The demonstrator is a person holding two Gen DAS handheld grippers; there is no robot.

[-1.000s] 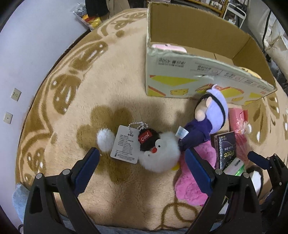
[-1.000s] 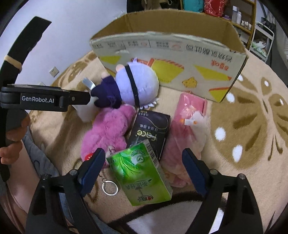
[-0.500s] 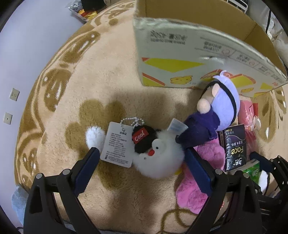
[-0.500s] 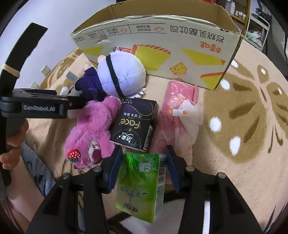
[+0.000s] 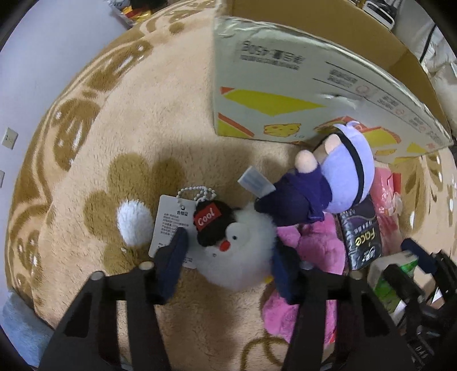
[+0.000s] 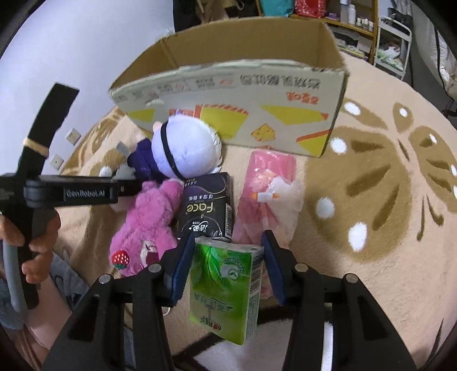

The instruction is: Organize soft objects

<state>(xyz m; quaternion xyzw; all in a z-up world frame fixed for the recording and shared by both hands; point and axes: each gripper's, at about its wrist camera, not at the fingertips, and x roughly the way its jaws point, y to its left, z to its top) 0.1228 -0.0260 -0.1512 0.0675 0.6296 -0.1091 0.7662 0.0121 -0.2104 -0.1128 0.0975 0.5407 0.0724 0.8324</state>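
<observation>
My left gripper (image 5: 228, 256) is shut on a white fluffy plush with a black "Cool" cap (image 5: 237, 251), which lies on the rug. My right gripper (image 6: 225, 259) is shut on a green tissue pack (image 6: 225, 288) and holds it above the rug. A purple-haired doll (image 5: 334, 182) (image 6: 182, 148), a pink plush bear (image 6: 148, 222) (image 5: 308, 248), a black Face tissue pack (image 6: 205, 208) and a pink pack (image 6: 268, 188) lie in front of the open cardboard box (image 6: 242, 94) (image 5: 300, 88).
A beige patterned rug (image 6: 385, 185) covers the floor. A white wall (image 5: 42, 57) with sockets is on the left. Shelves (image 6: 357, 20) stand behind the box. A white pompom (image 5: 132, 222) and a paper tag (image 5: 171, 225) lie by the white plush.
The left gripper came down and closed around the white plush. The right gripper closed on the green tissue pack and lifted it.
</observation>
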